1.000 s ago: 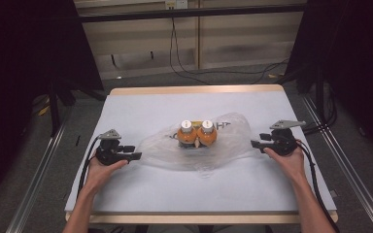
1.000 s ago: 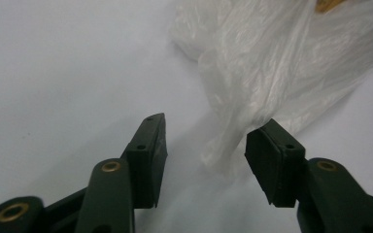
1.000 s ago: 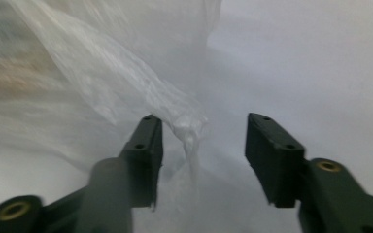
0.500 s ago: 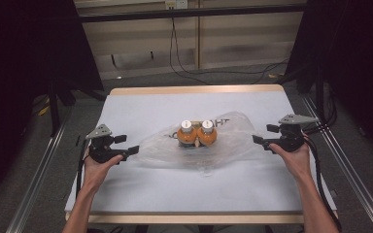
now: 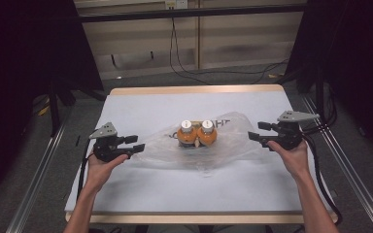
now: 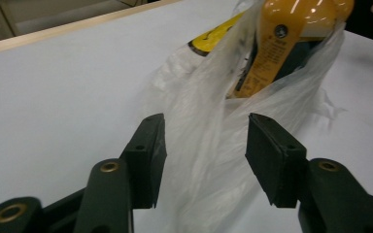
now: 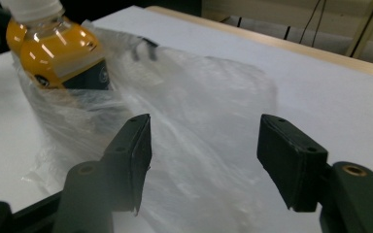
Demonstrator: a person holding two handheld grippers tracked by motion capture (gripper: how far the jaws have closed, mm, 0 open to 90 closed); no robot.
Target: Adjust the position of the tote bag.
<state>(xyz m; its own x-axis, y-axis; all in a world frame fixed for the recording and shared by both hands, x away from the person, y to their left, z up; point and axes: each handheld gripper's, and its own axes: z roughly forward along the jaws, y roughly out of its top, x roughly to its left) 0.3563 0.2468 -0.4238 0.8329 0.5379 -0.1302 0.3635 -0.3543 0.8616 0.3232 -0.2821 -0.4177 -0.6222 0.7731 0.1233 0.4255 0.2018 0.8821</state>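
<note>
left gripper [image 5: 137,143]: jaws parted after just closing in, straddling the plastic bag [image 5: 233,141] end, pads not pressing | right gripper [image 5: 255,131]: jaws likewise closing in, standing apart over the film | two orange bottles [image 5: 196,133]: standing inside the bag, between both grippers

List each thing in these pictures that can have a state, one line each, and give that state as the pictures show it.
Left gripper: open, bag film between the jaws, pads not pressing; jaws have just been closing.
Right gripper: open, at the bag's edge; jaws have just been closing.
Plastic bag: clear, crumpled, lying on the table, around the bottles.
Two orange bottles: upright, side by side, white caps on.
Table: covered by a white sheet.
</note>
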